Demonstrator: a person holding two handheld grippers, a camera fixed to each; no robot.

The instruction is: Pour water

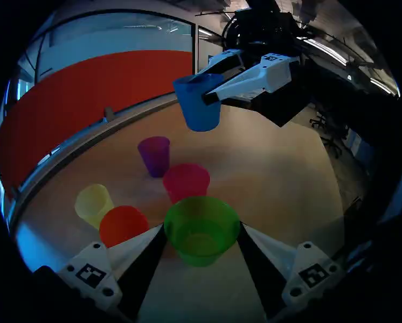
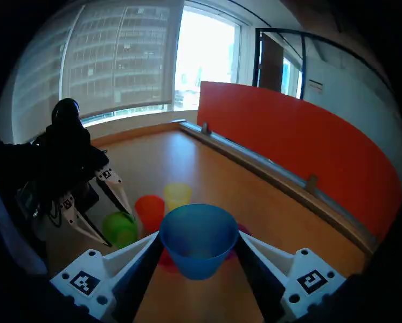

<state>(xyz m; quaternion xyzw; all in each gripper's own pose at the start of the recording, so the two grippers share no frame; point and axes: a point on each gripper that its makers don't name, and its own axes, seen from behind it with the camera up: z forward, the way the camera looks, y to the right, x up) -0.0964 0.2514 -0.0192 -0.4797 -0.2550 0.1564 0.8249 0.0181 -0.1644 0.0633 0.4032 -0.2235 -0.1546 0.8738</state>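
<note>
In the left gripper view my left gripper (image 1: pixel 201 237) is shut on a green cup (image 1: pixel 201 229), held upright low over the wooden table (image 1: pixel 276 172). Above and beyond it hangs a blue cup (image 1: pixel 199 102), slightly tilted, with the right gripper's fingers (image 1: pixel 238 83) pressed on it. In the right gripper view my right gripper (image 2: pixel 199 245) is shut on the blue cup (image 2: pixel 199 239), high above the table. The left gripper (image 2: pixel 106 212) with the green cup (image 2: pixel 120 229) appears lower left there. Whether either cup holds water I cannot tell.
On the table stand a purple cup (image 1: pixel 154 155), a magenta cup (image 1: pixel 186 182), a yellow cup (image 1: pixel 93 203) and a red cup (image 1: pixel 123 224). An orange partition wall (image 1: pixel 88 102) borders the table's far edge. A person in dark clothes (image 2: pixel 61 156) holds the left gripper.
</note>
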